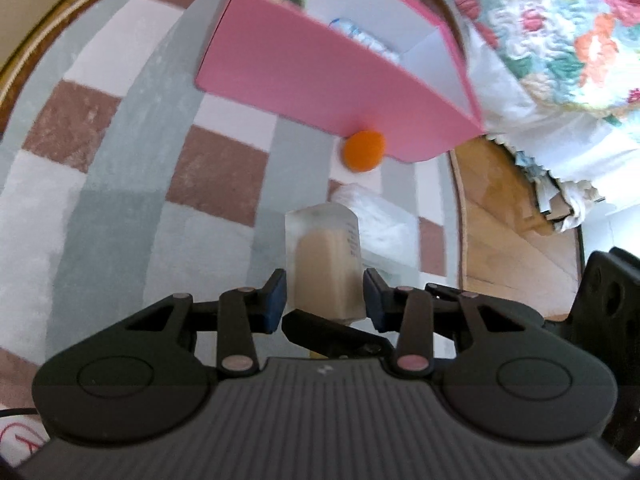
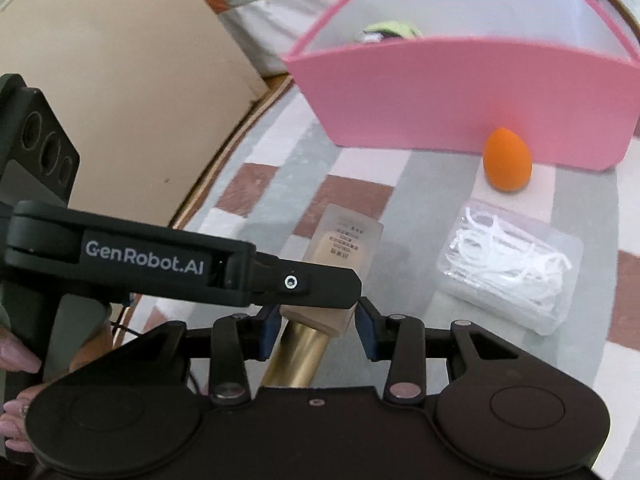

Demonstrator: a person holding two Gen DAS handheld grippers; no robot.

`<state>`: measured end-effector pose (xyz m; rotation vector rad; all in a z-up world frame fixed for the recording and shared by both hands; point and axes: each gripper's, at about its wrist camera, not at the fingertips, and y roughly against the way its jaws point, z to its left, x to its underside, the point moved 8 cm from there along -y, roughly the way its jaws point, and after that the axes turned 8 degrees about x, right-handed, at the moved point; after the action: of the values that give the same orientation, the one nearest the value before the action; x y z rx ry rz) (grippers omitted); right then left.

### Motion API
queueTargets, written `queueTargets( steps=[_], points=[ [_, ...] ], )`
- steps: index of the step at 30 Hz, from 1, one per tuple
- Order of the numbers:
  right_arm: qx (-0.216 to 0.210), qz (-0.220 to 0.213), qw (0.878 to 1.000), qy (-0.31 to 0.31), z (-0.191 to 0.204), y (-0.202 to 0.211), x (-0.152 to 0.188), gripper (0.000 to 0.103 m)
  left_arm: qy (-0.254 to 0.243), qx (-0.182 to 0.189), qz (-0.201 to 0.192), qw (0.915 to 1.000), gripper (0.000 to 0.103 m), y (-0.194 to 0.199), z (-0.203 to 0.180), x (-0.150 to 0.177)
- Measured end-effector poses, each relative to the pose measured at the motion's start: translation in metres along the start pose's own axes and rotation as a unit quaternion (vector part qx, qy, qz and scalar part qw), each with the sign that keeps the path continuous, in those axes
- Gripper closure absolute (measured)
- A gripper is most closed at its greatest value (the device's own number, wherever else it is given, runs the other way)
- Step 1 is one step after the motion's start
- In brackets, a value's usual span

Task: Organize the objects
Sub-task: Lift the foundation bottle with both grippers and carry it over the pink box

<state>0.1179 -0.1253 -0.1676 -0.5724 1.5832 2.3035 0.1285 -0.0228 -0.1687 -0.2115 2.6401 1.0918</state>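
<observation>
A foundation bottle (image 1: 326, 258) with beige liquid and a gold cap (image 2: 298, 356) sits between the pads of both grippers at once. My left gripper (image 1: 325, 294) grips its body from the sides; its finger (image 2: 256, 276) crosses the bottle in the right wrist view. My right gripper (image 2: 316, 328) holds the bottle near its neck, pads against it. A pink storage box (image 1: 320, 76) stands ahead on the rug, with a water bottle (image 1: 360, 36) and a green item (image 2: 390, 30) inside. An orange makeup sponge (image 2: 508, 160) stands against the box's front wall.
A clear plastic case of white floss picks (image 2: 512, 268) lies on the checked rug (image 1: 120, 168) right of the bottle. A floral quilt (image 1: 560, 32) hangs behind the box. A beige board (image 2: 120, 100) stands at the left. Wooden floor (image 1: 512, 220) borders the rug.
</observation>
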Motion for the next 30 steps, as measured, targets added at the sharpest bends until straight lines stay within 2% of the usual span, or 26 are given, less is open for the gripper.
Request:
queueTargets(
  steps=[6,14,18,23,26,30],
  points=[
    [-0.002,-0.021,0.999,0.035,0.01,0.042,-0.011,0.057,-0.011,0.015,-0.033,0.9993,0.064,0.029,-0.033,-0.005],
    [0.024,-0.061,0.995,0.071,0.018,0.089,-0.037,0.057,-0.054,0.015,-0.042,0.9976,0.064,0.054,-0.084,-0.033],
    [0.049,-0.088,0.988,0.118,0.021,0.111,-0.066,0.057,-0.083,0.012,-0.055,0.995,0.064,0.065,-0.111,-0.065],
    [0.051,-0.105,0.985,0.128,0.012,0.127,-0.117,0.057,-0.092,0.009,-0.072,0.9931,0.064,0.067,-0.136,-0.115],
    [0.06,-0.113,0.981,0.144,0.004,0.129,-0.143,0.057,-0.09,0.004,-0.074,0.9932,0.063,0.055,-0.146,-0.145],
    [0.068,-0.103,0.98,0.155,-0.015,0.118,-0.177,0.057,-0.083,-0.006,-0.071,0.994,0.063,0.032,-0.149,-0.181]
  ],
)
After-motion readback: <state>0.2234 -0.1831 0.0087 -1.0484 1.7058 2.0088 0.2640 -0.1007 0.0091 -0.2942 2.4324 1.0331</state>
